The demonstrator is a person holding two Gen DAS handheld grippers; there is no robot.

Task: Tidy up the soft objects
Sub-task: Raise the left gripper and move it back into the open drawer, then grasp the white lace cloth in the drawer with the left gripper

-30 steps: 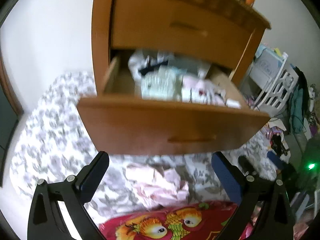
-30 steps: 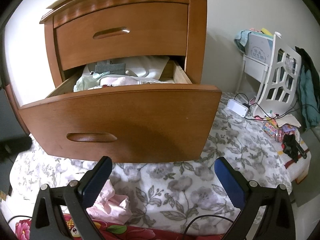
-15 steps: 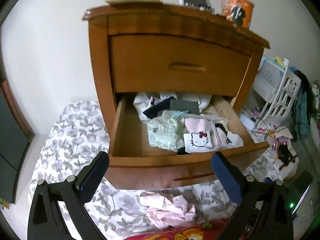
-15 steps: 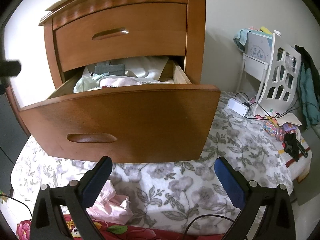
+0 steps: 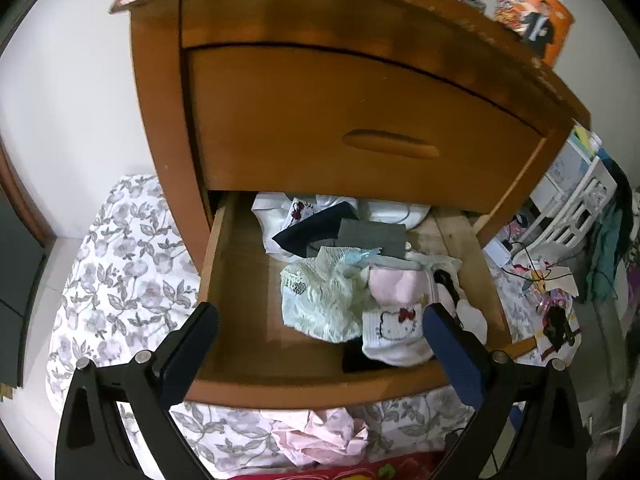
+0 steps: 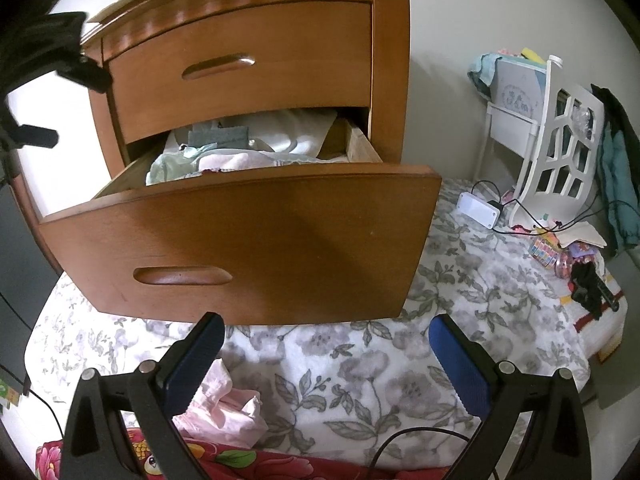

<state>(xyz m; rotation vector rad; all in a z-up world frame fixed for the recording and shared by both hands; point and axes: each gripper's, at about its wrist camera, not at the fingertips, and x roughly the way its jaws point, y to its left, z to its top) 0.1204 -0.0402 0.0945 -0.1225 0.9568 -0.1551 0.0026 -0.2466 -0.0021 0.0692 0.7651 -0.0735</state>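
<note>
1 second ago the left hand-held gripper [image 5: 320,332] faced the open drawer [image 5: 248,296] front; now, spread and empty, it hangs over the socks [image 5: 394,326] inside, seemingly to sort them, while the right hand-held gripper [image 6: 324,350], also spread, waits below the drawer.

floral bed [image 6: 360,364] under the wooden nightstand [image 6: 256,60]
we see a crumpled pink cloth [image 6: 224,408] on the sheet beside a red patterned blanket [image 6: 240,462], with a white box [image 6: 478,209] and cables farther right.
</note>
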